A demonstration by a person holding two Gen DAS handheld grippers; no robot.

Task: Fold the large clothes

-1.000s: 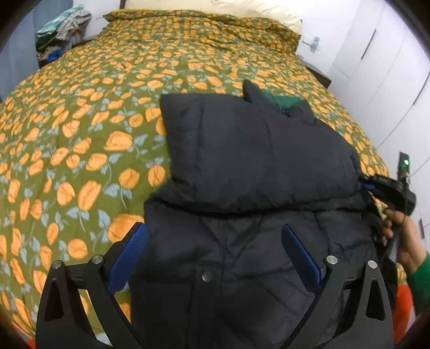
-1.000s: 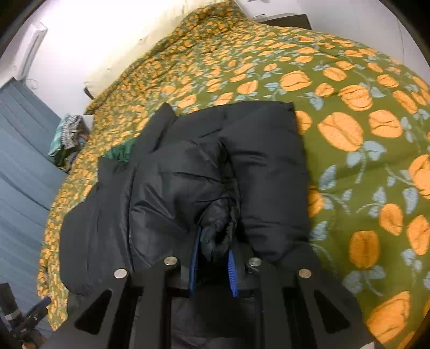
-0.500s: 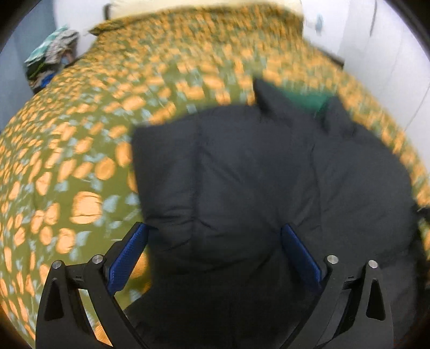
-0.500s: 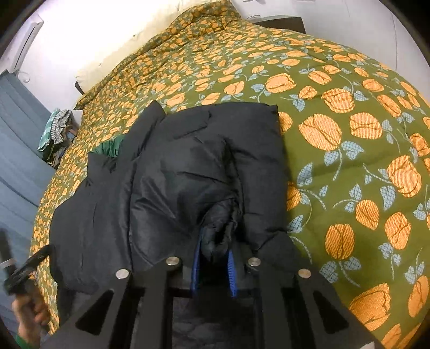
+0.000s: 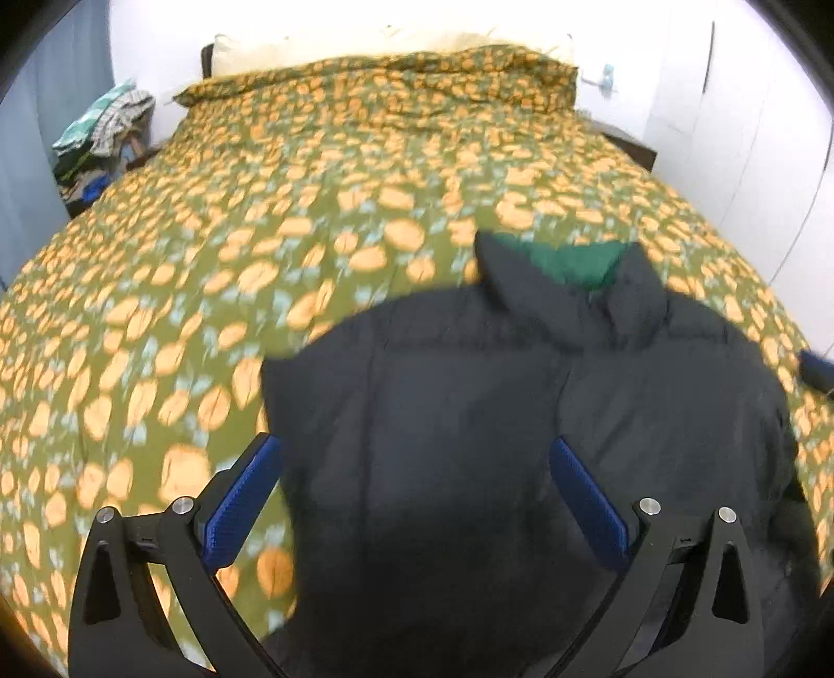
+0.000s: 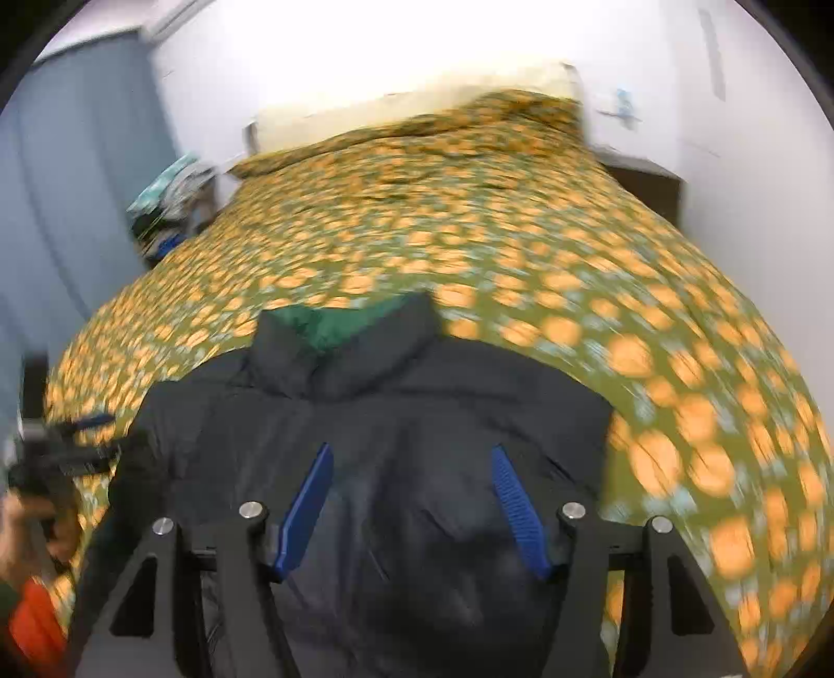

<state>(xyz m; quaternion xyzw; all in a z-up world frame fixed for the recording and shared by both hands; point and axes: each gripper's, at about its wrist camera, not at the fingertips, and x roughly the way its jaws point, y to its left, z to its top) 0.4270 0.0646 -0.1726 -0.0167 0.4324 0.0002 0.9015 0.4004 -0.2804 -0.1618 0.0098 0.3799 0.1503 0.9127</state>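
Note:
A black puffer jacket with a green collar lining lies on the bed, sleeves folded in over its body. It also shows in the right wrist view, collar pointing toward the pillows. My left gripper is open and empty, hovering over the jacket's left part. My right gripper is open and empty above the jacket's lower middle. The left gripper shows in the right wrist view at the far left edge, held by a hand.
The bed's green cover with orange flowers spreads all around the jacket. Pillows lie at the head. A clothes pile sits left of the bed. White wardrobe doors stand to the right.
My right gripper has let go of the jacket fold it held and opened, swinging to face the head of the bed. My left gripper moved forward over the jacket. Both views are motion blurred.

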